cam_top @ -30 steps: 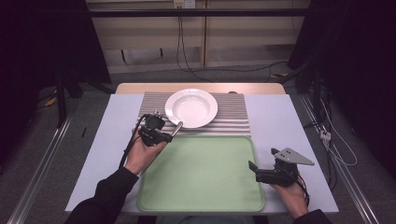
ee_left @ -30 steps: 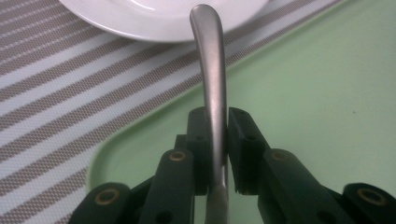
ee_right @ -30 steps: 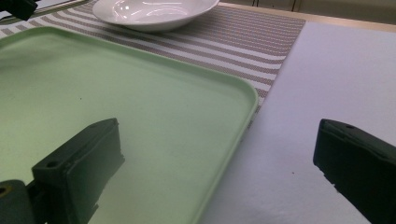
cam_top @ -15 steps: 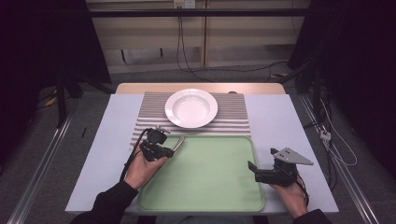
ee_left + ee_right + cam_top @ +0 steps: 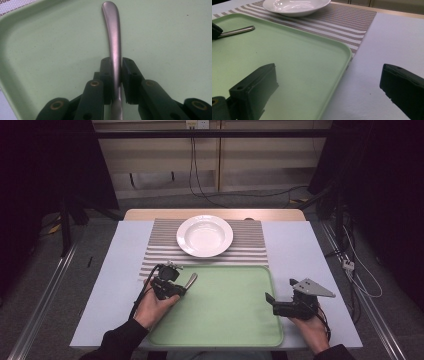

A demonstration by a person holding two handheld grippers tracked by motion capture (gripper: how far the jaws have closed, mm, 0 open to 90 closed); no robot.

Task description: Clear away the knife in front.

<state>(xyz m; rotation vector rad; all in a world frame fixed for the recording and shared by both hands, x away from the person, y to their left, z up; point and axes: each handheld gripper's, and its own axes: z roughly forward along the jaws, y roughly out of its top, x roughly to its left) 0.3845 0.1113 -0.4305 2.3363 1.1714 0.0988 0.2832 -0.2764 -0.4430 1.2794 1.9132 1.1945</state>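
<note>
Left claw (image 5: pixel 176 287) clamped on metal utensil handle (image 5: pixel 113 37) over the green tray (image 5: pixel 225 320), near its left rim. Lower level, then release gently. Right claw (image 5: pixel 272 302) apart, idle at the tray's right edge.

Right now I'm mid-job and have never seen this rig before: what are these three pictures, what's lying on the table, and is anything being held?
No robot arm here: a person holds a hand-held two-jaw gripper in each hand. The high view looks down from above the person's side of the table. The other two pictures come from cameras riding on each gripper, looking along its black jaws. On the table lie a striped mat with a white bowl on it, and nearer the person a green tray. The left gripper is shut on a metal utensil handle, held over the tray's left part. The right gripper is open and holds nothing, straddling the tray's right edge.
</note>
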